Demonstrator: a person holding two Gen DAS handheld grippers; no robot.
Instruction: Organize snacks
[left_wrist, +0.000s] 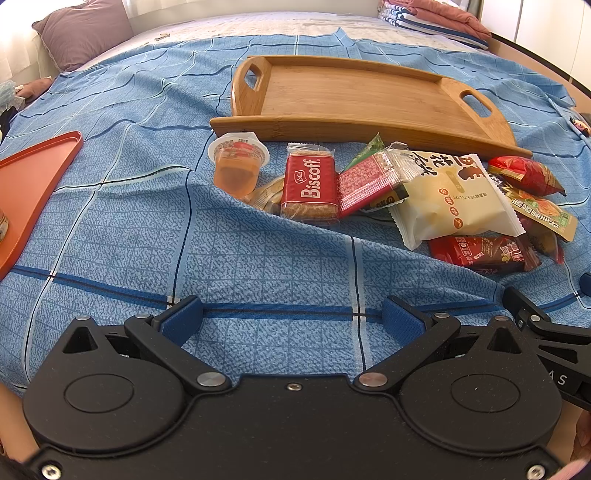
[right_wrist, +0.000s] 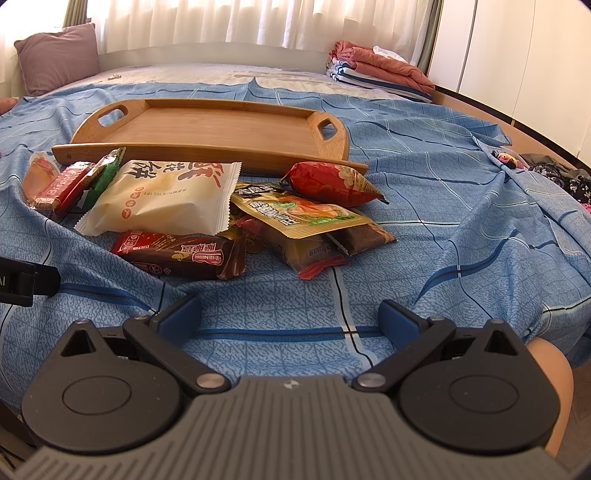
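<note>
A pile of wrapped snacks lies on the blue checked bedspread in front of an empty wooden tray (left_wrist: 354, 92) (right_wrist: 207, 125). Among them are a jelly cup (left_wrist: 236, 162), a red Biscoff pack (left_wrist: 310, 188) (right_wrist: 59, 186), a white pastry bag (left_wrist: 454, 199) (right_wrist: 162, 199), a dark chocolate bar (left_wrist: 480, 253) (right_wrist: 177, 253) and a red pouch (left_wrist: 524, 173) (right_wrist: 332, 182). My left gripper (left_wrist: 291, 321) hovers open near the bed's front, short of the pile. My right gripper (right_wrist: 290, 319) is open too, just before the chocolate bar. Neither holds anything.
An orange tray (left_wrist: 33, 184) sits at the left edge in the left wrist view. A purple pillow (right_wrist: 55, 55) and folded blankets (right_wrist: 380, 74) lie at the far end of the bed. White cupboards stand at the right. The bedspread is wrinkled into ridges.
</note>
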